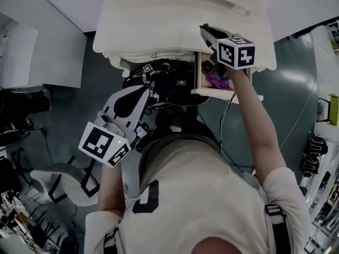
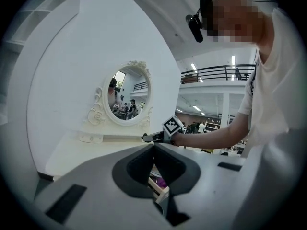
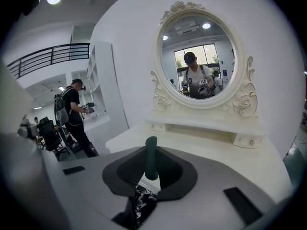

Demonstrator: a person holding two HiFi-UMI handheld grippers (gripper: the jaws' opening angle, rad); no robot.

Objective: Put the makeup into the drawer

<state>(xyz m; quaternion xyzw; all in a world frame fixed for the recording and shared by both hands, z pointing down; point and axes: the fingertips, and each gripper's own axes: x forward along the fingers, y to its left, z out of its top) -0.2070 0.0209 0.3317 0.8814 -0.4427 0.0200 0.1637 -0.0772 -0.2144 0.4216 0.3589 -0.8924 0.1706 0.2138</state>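
The makeup, a white tube with black print and a dark green cap point(image 3: 151, 164), is pinched between the jaws of the right gripper point(image 3: 151, 150), with the cap pointing forward. We see it held above the front part of the cream dressing-table surface point(image 1: 169, 20), near the open light wooden drawer point(image 1: 209, 92), where a purple thing point(image 1: 217, 81) lies. The left gripper point(image 2: 154, 146) is lower, in front of the table, its jaws pressed together with nothing between them. An oval mirror with a carved cream frame point(image 3: 199, 56) stands at the back.
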